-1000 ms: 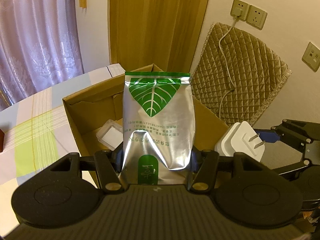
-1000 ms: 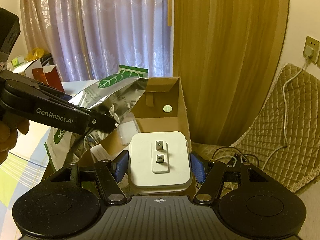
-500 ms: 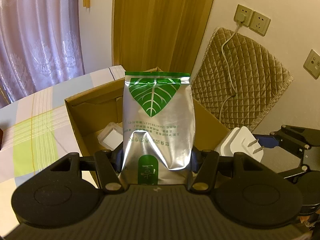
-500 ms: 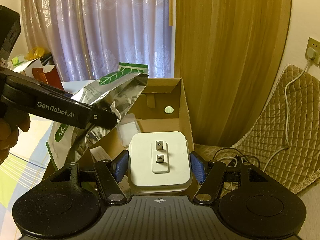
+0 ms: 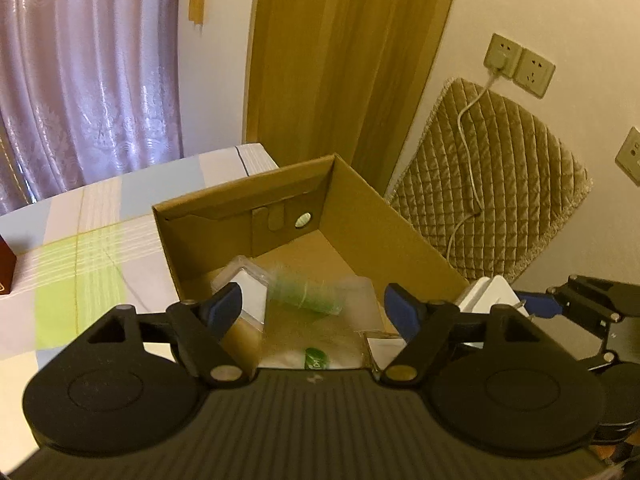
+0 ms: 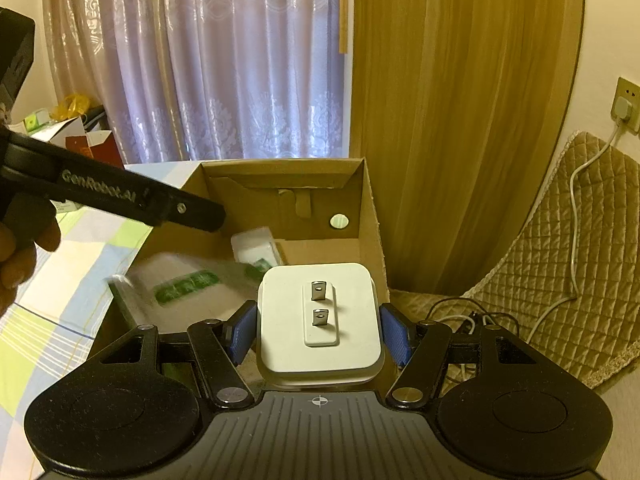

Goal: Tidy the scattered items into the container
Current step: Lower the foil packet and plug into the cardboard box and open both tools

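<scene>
Here, the left gripper was spread wide above the cardboard box — a blurred pouch inside — while the right gripper pinched a white charger.

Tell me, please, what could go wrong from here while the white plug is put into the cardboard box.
1. The right hand-held gripper holds the white plug near the box wall; lowered there, it may catch the rim or drop outside.
2. The silver bag looks blurred, probably falling; the plug could land on it and slide.
3. The open left hand-held gripper is above the box, so the two may bump.
</scene>
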